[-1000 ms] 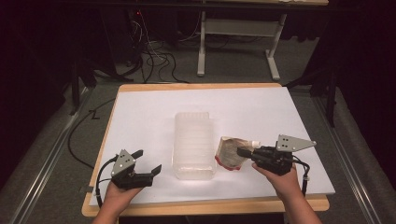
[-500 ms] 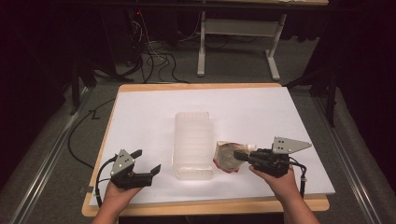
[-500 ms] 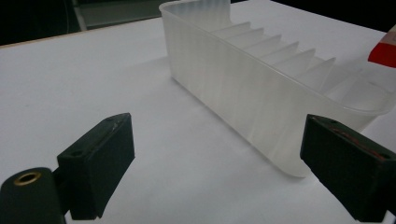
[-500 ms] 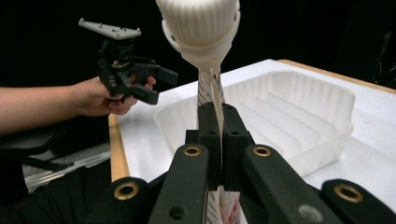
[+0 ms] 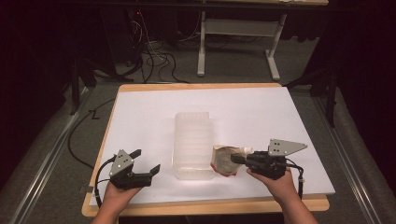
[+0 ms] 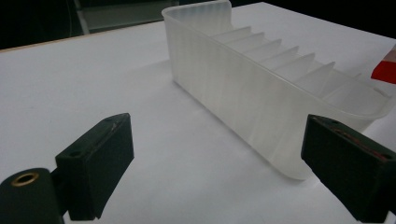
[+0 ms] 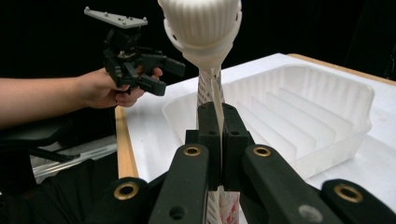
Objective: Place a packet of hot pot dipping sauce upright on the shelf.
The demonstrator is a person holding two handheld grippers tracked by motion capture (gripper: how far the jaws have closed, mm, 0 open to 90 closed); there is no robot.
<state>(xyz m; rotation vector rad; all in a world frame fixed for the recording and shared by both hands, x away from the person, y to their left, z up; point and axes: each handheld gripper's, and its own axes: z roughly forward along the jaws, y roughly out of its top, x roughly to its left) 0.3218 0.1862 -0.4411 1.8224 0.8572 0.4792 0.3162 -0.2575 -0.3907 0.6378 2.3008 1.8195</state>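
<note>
In the high view, a clear ribbed plastic tray (image 5: 193,144) lies lengthwise in the middle of the white table (image 5: 140,116). The right gripper (image 5: 238,158) points left, holding a flat pouch (image 5: 226,160) against the tray's near right corner. The left gripper (image 5: 147,161) rests near the table's front left edge, well apart from the tray, its jaws spread.

In the left gripper view, the two black jaws stand wide open with bare table between them; the tray (image 6: 261,88) lies just beyond, with a red corner of the pouch (image 6: 385,70) behind it.

In the right gripper view, the jaws are pressed together on the pouch (image 7: 212,93) below its white ribbed cap (image 7: 201,23). The tray (image 7: 299,121) sits just behind, and the left gripper (image 7: 161,74) farther off.
</note>
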